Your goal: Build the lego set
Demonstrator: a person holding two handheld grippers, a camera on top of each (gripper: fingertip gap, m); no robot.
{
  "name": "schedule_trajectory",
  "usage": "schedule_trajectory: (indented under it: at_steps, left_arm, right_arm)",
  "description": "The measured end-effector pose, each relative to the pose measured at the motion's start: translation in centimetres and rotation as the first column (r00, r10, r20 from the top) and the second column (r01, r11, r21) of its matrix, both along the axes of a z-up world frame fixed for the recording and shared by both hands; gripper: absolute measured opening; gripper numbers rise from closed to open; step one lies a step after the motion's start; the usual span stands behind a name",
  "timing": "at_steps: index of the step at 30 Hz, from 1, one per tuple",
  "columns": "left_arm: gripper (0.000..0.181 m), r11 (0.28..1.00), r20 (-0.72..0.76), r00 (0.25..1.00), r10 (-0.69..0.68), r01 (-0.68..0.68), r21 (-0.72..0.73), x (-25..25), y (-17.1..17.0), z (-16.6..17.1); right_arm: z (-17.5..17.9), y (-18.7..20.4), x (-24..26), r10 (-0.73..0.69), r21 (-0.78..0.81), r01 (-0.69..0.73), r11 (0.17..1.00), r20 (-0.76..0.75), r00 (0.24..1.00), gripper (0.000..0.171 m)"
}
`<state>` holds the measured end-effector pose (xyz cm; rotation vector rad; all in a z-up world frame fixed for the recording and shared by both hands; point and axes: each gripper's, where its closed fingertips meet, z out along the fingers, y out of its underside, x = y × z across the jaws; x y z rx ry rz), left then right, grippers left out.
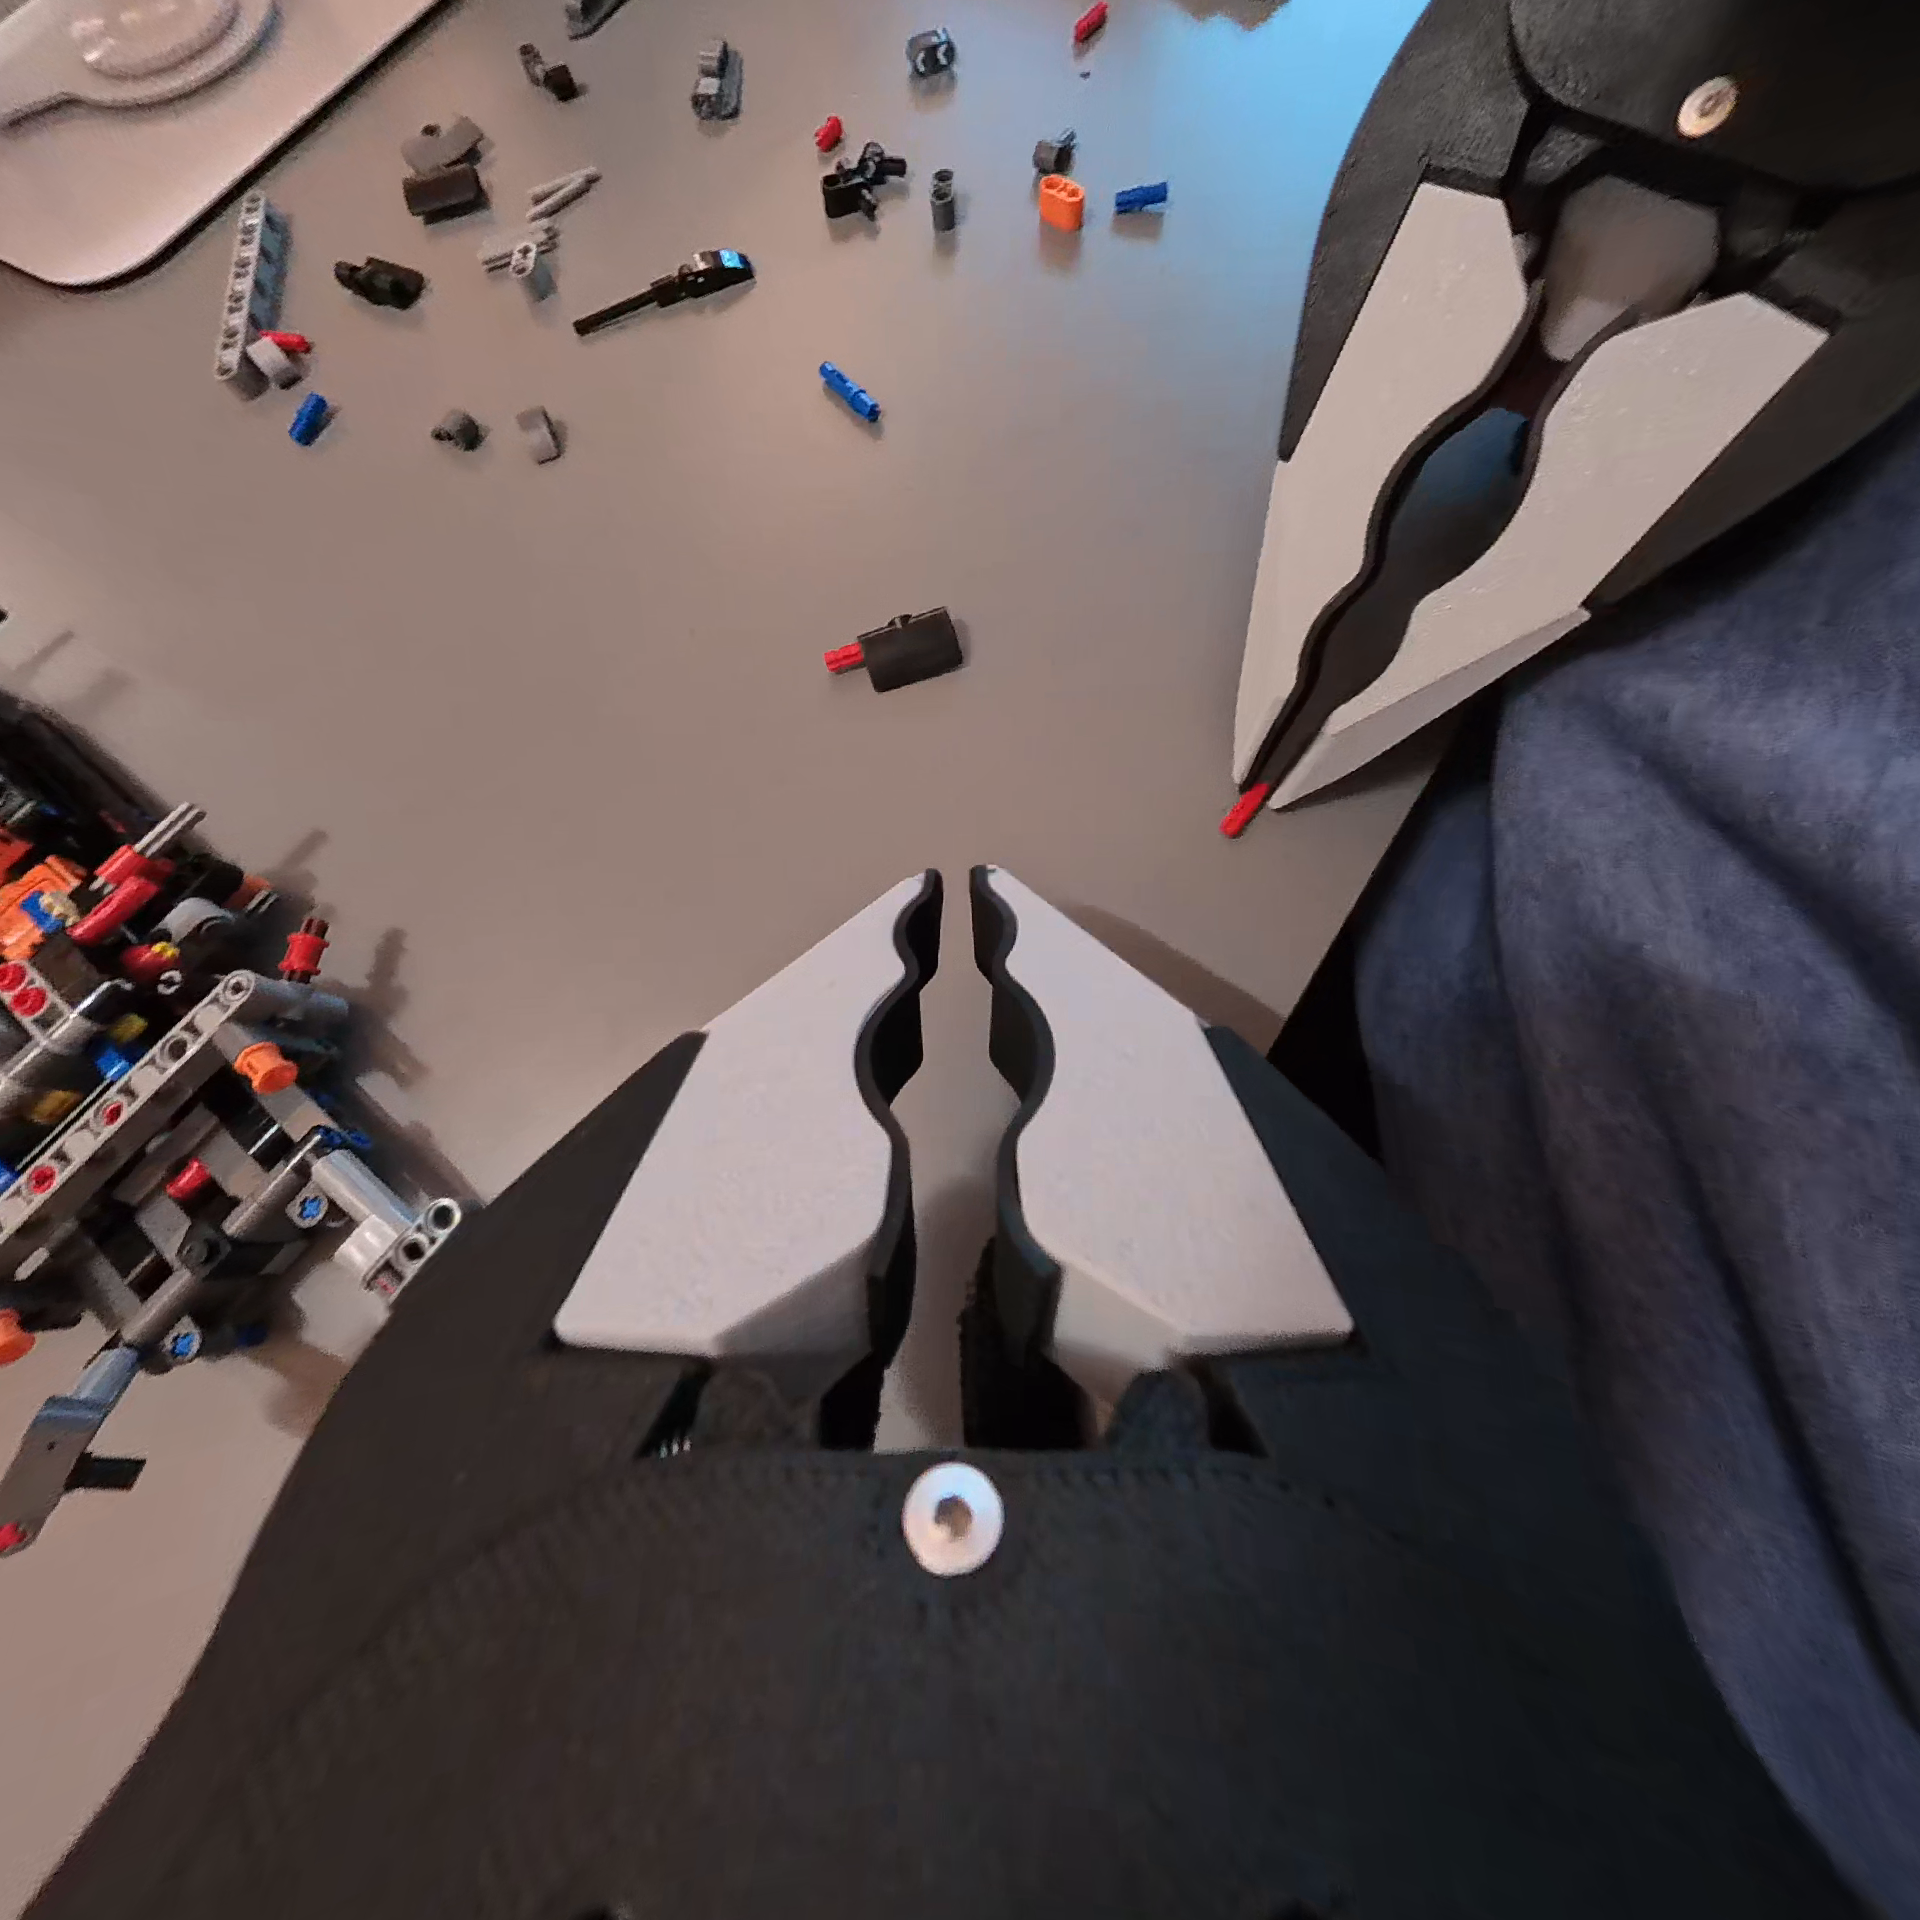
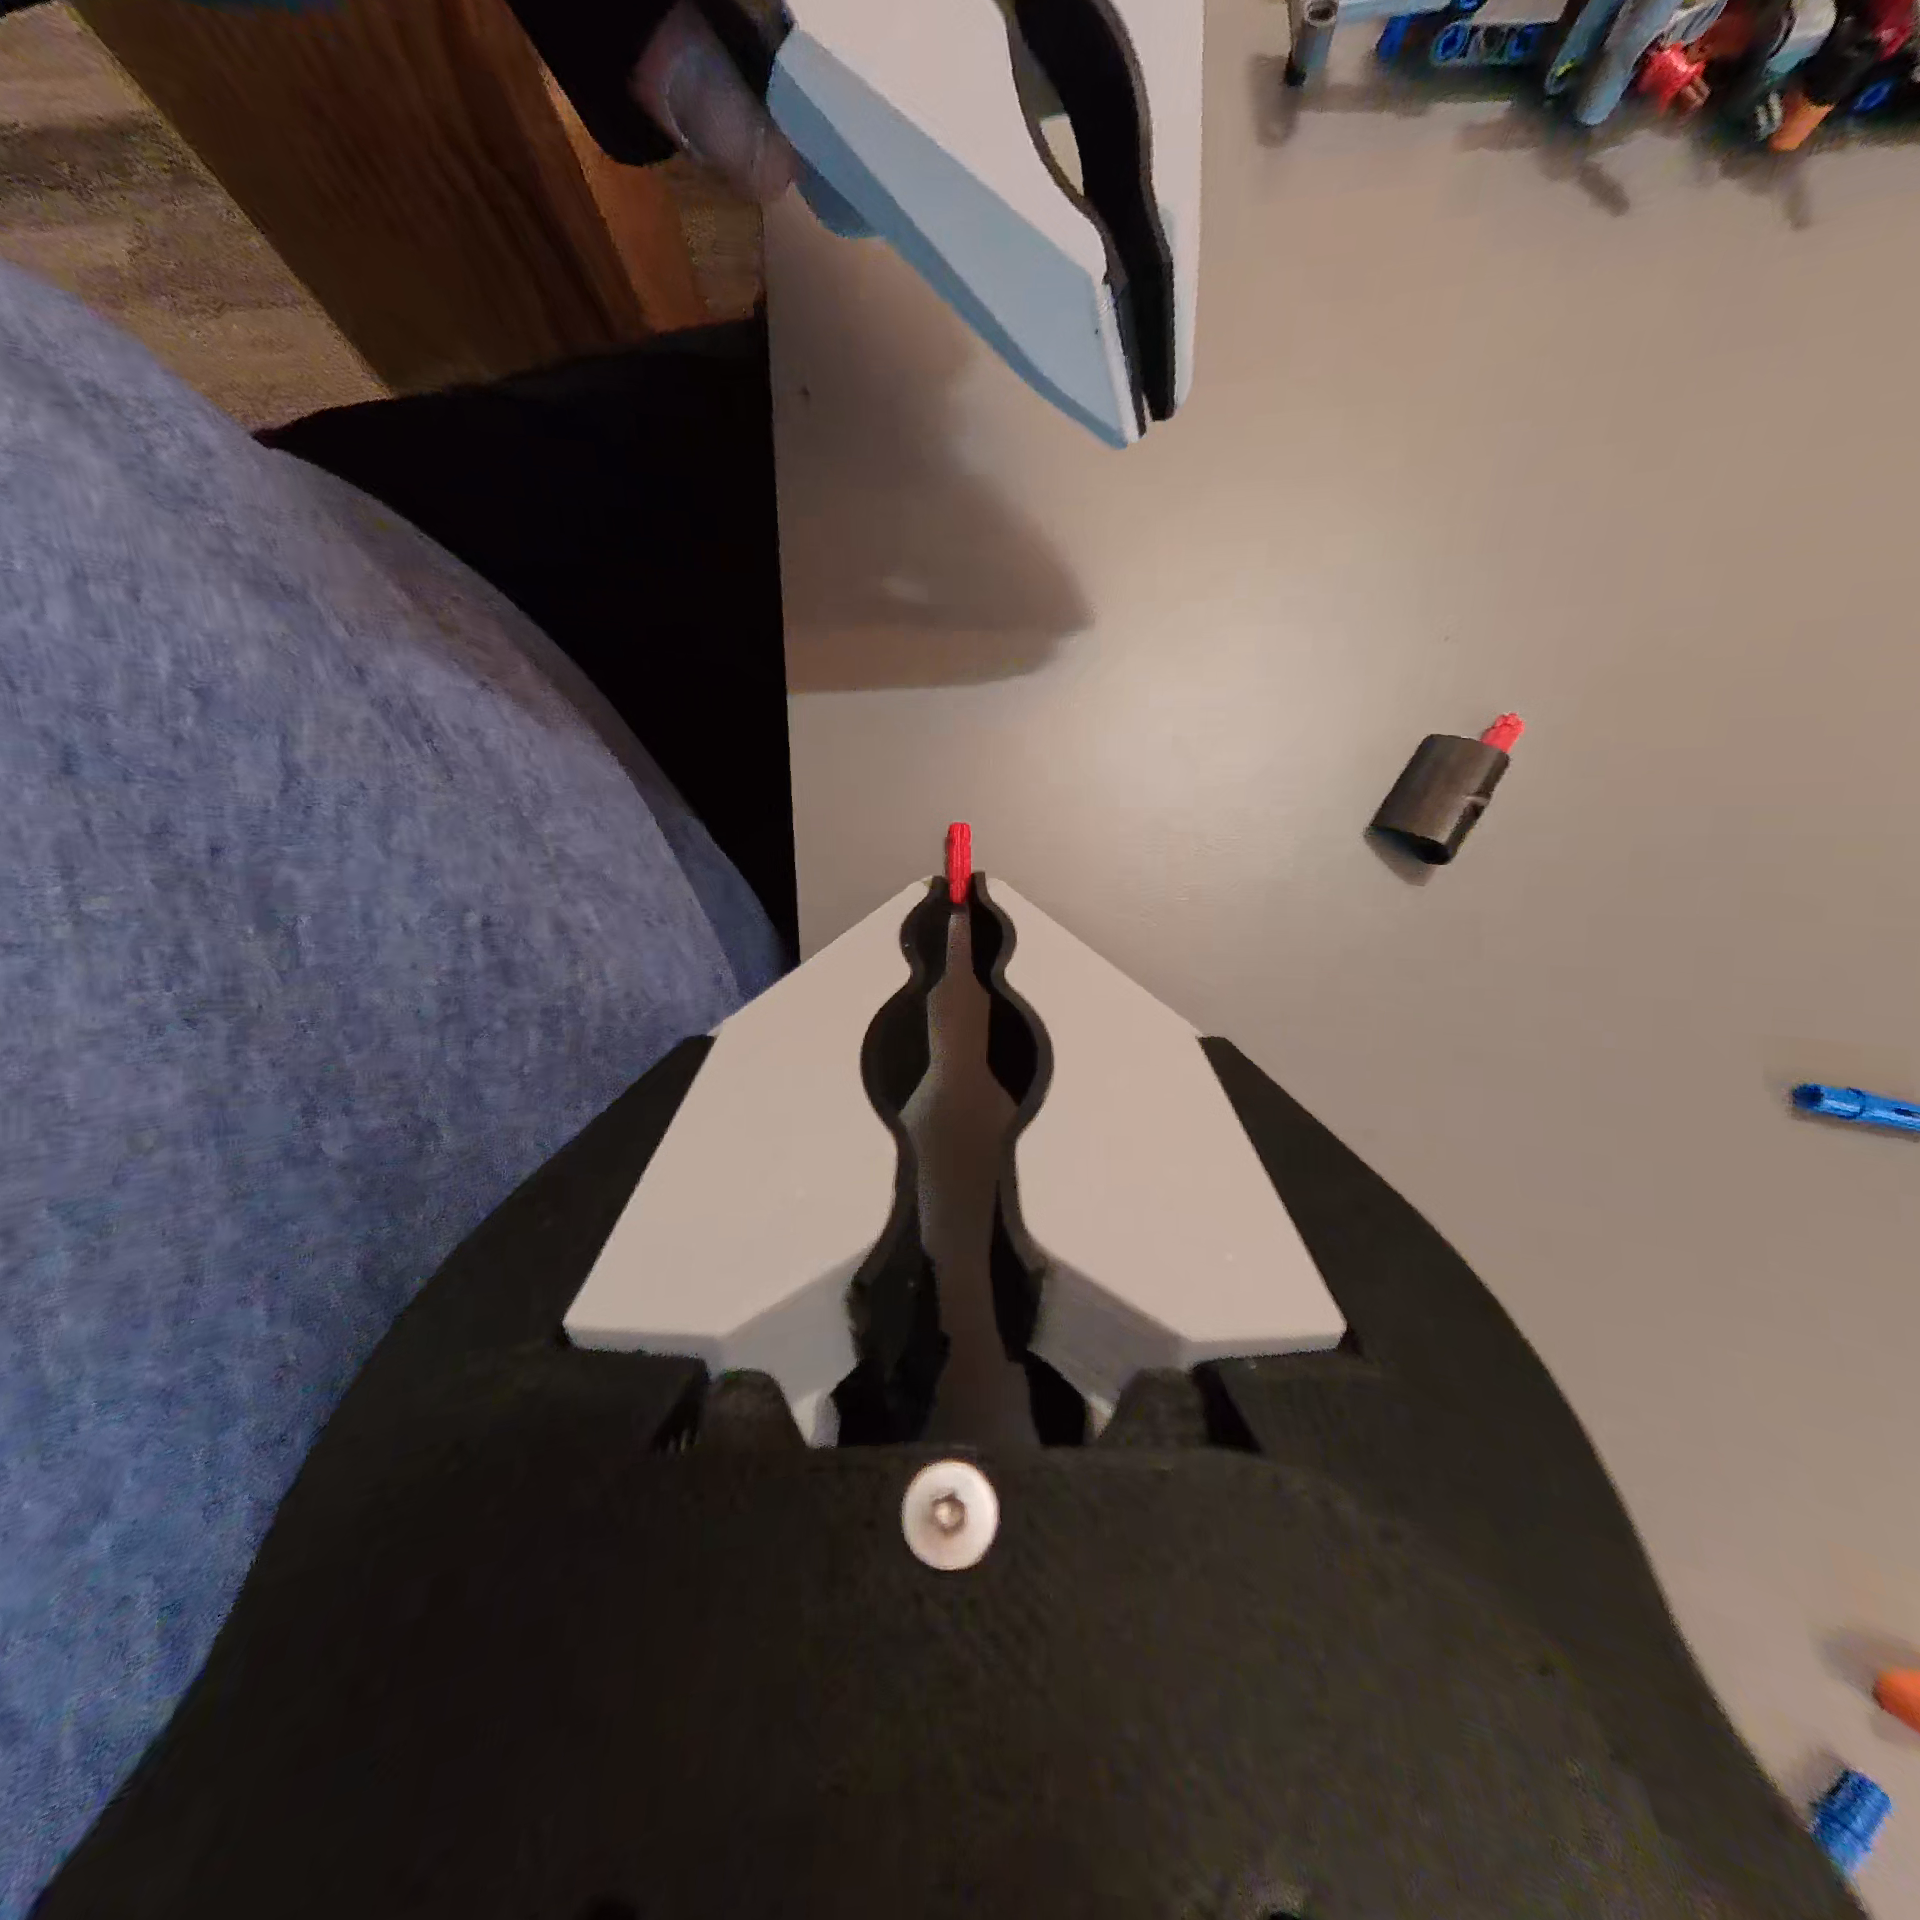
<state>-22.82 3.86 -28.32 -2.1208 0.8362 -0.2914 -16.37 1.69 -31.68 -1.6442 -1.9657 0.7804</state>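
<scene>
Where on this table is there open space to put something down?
Bare table lies between the left gripper, the black piece and the build. The far side is crowded with loose parts. The right gripper holds a red pin.

In the left wrist view, the surface stretches ahead of the fingers. A short block with a pin in its end lies straight ahead of the tips, apart from them. Farther ahead, loose pieces are scattered across the surface. The partly built model sits to the left of the fingers, on the surface. The right gripper reaches in from the upper right, a small pin at its tips, near the surface's edge. A person's clothed leg lies right of the fingers, off the surface.
</scene>
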Motion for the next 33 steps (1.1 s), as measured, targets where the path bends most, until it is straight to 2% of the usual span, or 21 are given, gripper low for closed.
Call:
schedule_trajectory:
  at_steps: [1, 8, 16, 21, 26, 28, 33]
  left_arm:
    - [0.004, 1.000, 0.013, 1.000, -0.008, 0.008, 0.000, 0.2, -0.1, 0.0]
    - [0.009, 0.991, 0.007, 0.991, -0.130, 0.130, 0.012, 3.2, -1.3, -0.5]
    - [0.017, 0.934, -0.257, 0.939, -0.230, 0.287, 0.214, 5.5, -0.3, 0.6]
    - [0.007, 0.897, -0.386, 0.897, -0.214, 0.337, 0.285, 6.0, 0.4, 1.0]
    - [0.002, 0.889, -0.400, 0.897, -0.191, 0.330, 0.317, 5.8, 0.8, 1.7]
    - [0.002, 0.882, -0.386, 0.904, -0.183, 0.325, 0.342, 5.8, 0.9, 2.2]
    - [0.001, 0.850, -0.406, 0.901, -0.152, 0.329, 0.411, 5.9, 1.3, 3.4]
  right_arm:
    - [0.0, 0.0, 0.0, 0.001, 0.002, -0.001, 1.000, -0.008, 1.000, 0.001]
    - [1.1, 0.4, -0.6, 0.013, -0.060, -0.019, 0.998, -0.085, 0.996, 0.001]
    - [4.9, 1.5, -0.9, 0.008, -0.248, -0.052, 0.967, -0.173, 0.985, 0.001]
    - [5.3, 1.7, -0.8, 0.015, -0.300, -0.066, 0.952, -0.170, 0.985, 0.001]
    - [6.2, 2.2, -1.0, -0.021, -0.346, -0.056, 0.937, -0.214, 0.977, 0.001]
    - [6.3, 2.3, -1.0, -0.036, -0.368, -0.048, 0.928, -0.219, 0.975, 0.007]
    - [7.2, 2.5, -1.0, -0.093, -0.515, -0.057, 0.856, -0.261, 0.961, 0.007]
